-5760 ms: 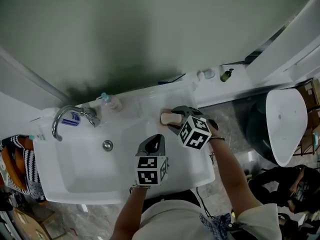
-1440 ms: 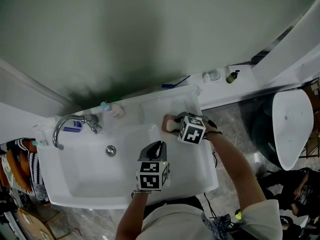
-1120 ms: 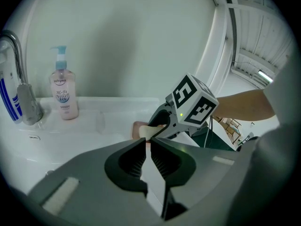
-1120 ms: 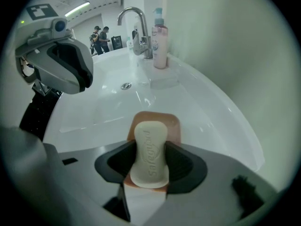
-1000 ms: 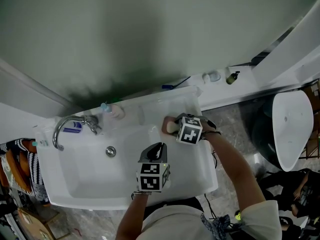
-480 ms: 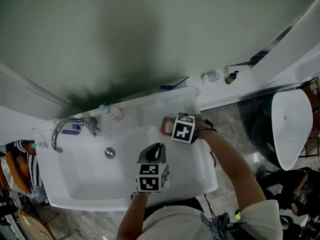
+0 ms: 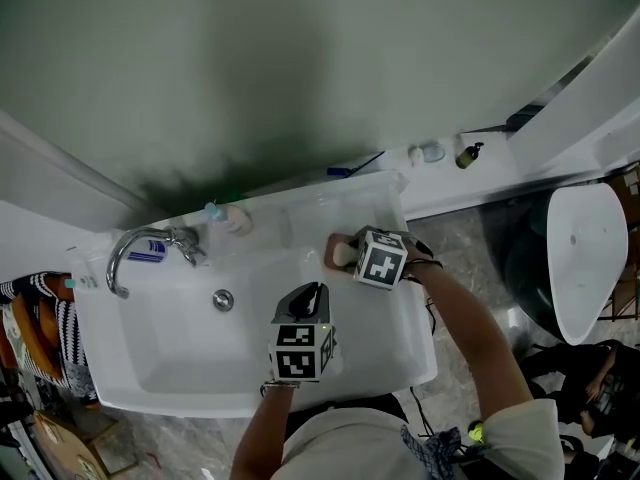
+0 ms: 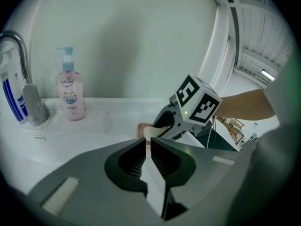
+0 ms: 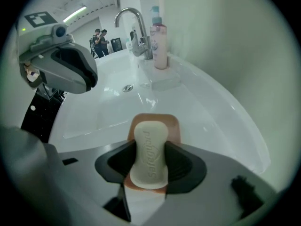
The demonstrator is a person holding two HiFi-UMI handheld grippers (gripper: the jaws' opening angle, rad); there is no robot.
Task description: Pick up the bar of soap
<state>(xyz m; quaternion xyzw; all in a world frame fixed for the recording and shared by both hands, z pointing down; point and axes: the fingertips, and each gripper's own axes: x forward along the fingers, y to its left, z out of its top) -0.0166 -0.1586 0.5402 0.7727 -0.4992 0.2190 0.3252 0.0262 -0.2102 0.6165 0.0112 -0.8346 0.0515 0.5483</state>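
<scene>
Right gripper (image 9: pixel 149 163) jaws pinch the soap (image 9: pixel 149 147) across its long sides; its long axis runs along the jaws, pointing away from the camera. Soap sits over the dish (image 9: pixel 175 125) on the sink (image 9: pixel 225 121) ledge; can't tell if lifted. Left gripper (image 8: pixel 149 160) near, over the basin, jaws almost together, empty.

Bright, even light overall. Head view has a big dark shadow on the wall (image 7: pixel 250 148) above the sink (image 7: pixel 150 358), which catches a few glare streaks. Gripper views are heavy fisheye with black corners, and the ceiling strip light (image 9: pixel 77 14) is blown out.
</scene>
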